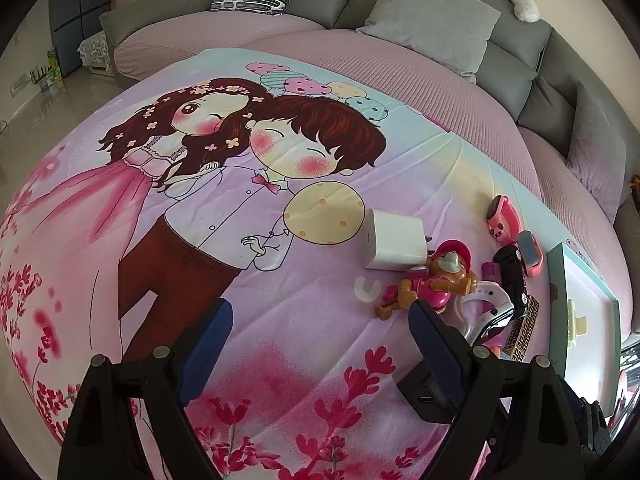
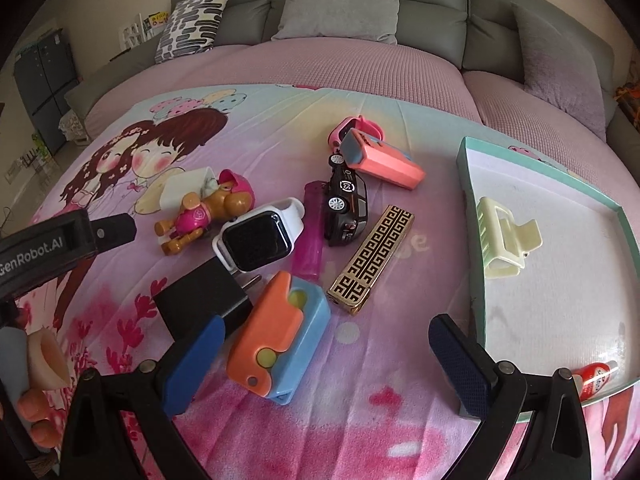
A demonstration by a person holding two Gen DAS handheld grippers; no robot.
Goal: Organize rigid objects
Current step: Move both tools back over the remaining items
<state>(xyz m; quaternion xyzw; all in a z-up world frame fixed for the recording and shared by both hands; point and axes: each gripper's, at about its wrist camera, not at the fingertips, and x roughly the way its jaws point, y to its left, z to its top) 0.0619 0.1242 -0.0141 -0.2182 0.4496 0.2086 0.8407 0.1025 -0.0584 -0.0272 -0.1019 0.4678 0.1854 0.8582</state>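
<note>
Left wrist view: the left gripper [image 1: 320, 320] hangs over the cartoon-printed bedsheet [image 1: 240, 208] with jaws spread and nothing between them. Just beyond lie a white charger [image 1: 390, 242] and a toy puppy figure [image 1: 432, 284].

Right wrist view: the right gripper [image 2: 324, 344] has its jaws spread wide, an orange-and-blue folding toy [image 2: 276, 336] lying between them, untouched. Nearby are a black charger [image 2: 200, 300], a white smartwatch [image 2: 258, 238], a gold-patterned lighter [image 2: 372, 256] and a black toy car [image 2: 346, 200]. A cream hair claw [image 2: 506, 236] lies in the teal-rimmed tray [image 2: 476, 260].

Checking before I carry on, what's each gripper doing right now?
Left gripper: open, holding nothing.
Right gripper: open, holding nothing.
</note>
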